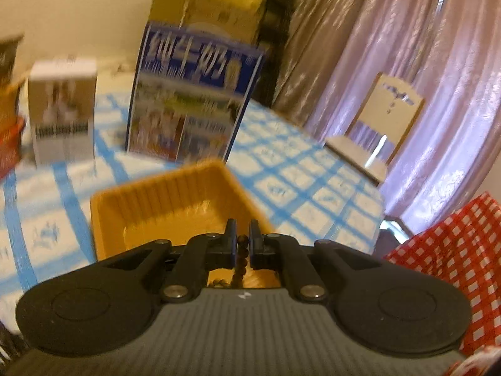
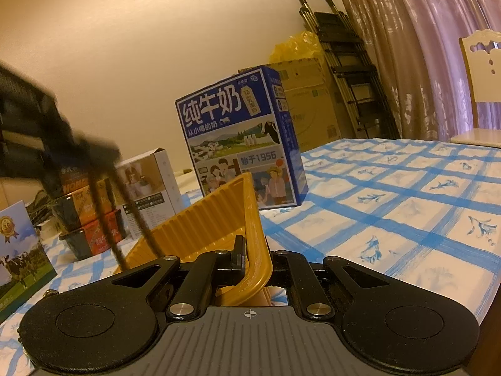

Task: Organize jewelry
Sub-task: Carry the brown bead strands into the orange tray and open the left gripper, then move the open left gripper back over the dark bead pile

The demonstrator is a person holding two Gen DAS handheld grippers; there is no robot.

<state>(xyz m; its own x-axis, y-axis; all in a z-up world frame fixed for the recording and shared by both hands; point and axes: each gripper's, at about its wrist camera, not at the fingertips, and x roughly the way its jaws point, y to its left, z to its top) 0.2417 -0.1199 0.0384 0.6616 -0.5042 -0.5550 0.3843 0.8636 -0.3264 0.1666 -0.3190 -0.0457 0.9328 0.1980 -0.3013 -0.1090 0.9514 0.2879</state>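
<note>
The left claw (image 1: 241, 238) has its fingers nearly together, pinched on a string of dark beads (image 1: 240, 264) that hangs down from them over the near end of the yellow tray (image 1: 162, 200). From the right wrist view the same beads (image 2: 125, 206) show as a blurred dark strand dangling from the left claw (image 2: 103, 153), its lower end dropping behind the tray's ribbed wall. The right claw (image 2: 255, 255) is closed on the near rim of the tray (image 2: 219, 216), one finger inside and one outside, and the tray stands tilted, its far corner lifted off the counter (image 2: 407, 206). The counter wears a blue-checked cloth. Beyond the tray stands a blue milk carton (image 2: 241, 144), with a white box (image 2: 150, 188) to its left and stacked dark tubs (image 2: 90, 225) further left. A pale chair (image 1: 382, 119) stands at the counter's far edge before pink curtains (image 1: 438, 62).
</note>
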